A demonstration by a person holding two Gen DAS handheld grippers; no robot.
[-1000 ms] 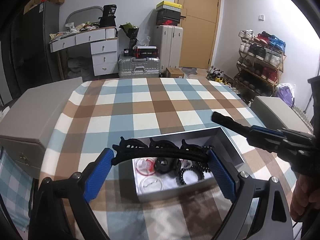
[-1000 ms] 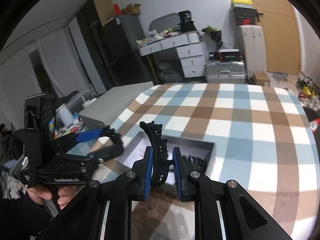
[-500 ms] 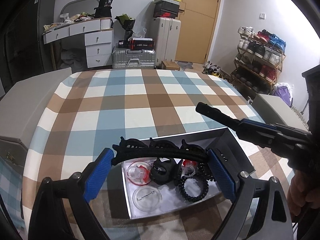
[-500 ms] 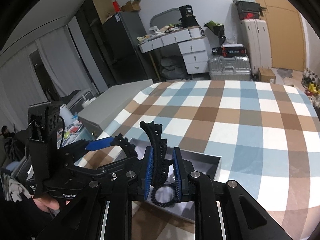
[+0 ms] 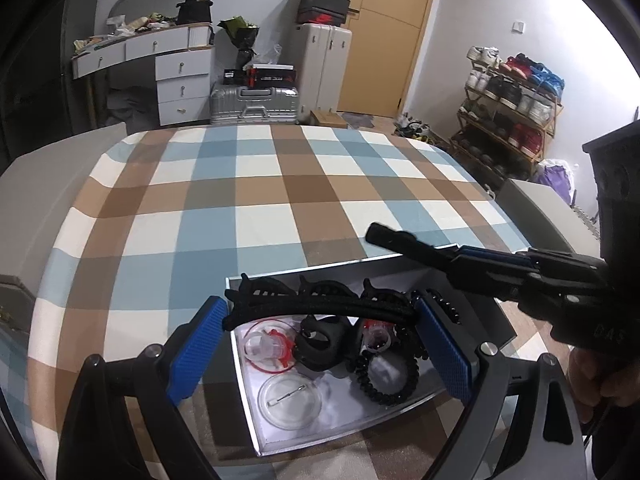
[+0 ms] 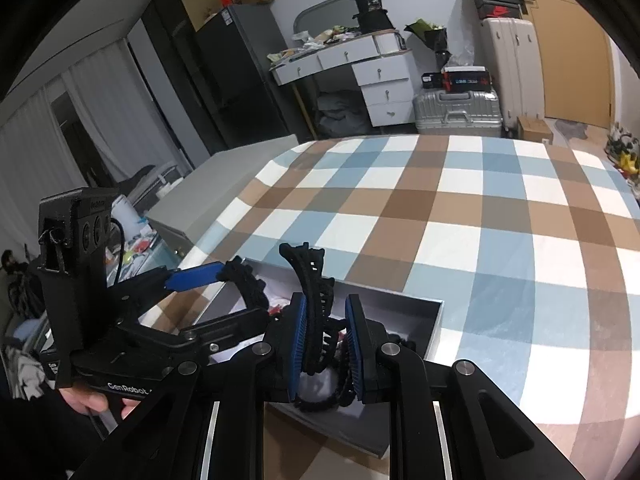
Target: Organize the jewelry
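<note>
Counter: checked cloth in brown, blue and white covers the counter and fills both views, with a grey open box sitting on it at the near edge.
Box contents: clear round badge with a pin at the near left, black coiled hair tie to its right, a clear-and-red piece behind, and a chunky black clip in the middle; the far end is a black tangle that's hard to sort out.
Left gripper: left gripper has its jaws spread wide and the blue pads press on the two ends of a long black claw clip, stretched crosswise between them, right above the box.
Left hand pose: gripper angled downward over the box; in the right wrist view a hand wraps the handle at the lower left, partly lost in shadow.
Right gripper: right gripper has its jaws nearly together and clamped on a second black toothed clip, which stands up out of the pads and curves off to the left.
Right hand pose: tilted down over the box's right end; from the left wrist view it reaches in from the right with the clip poking out front, fingers cut off at the frame edge.
Hidden: the lower end of the right clip blurs into the dark items beneath it, so where one stops and the other starts I cannot tell.
</note>
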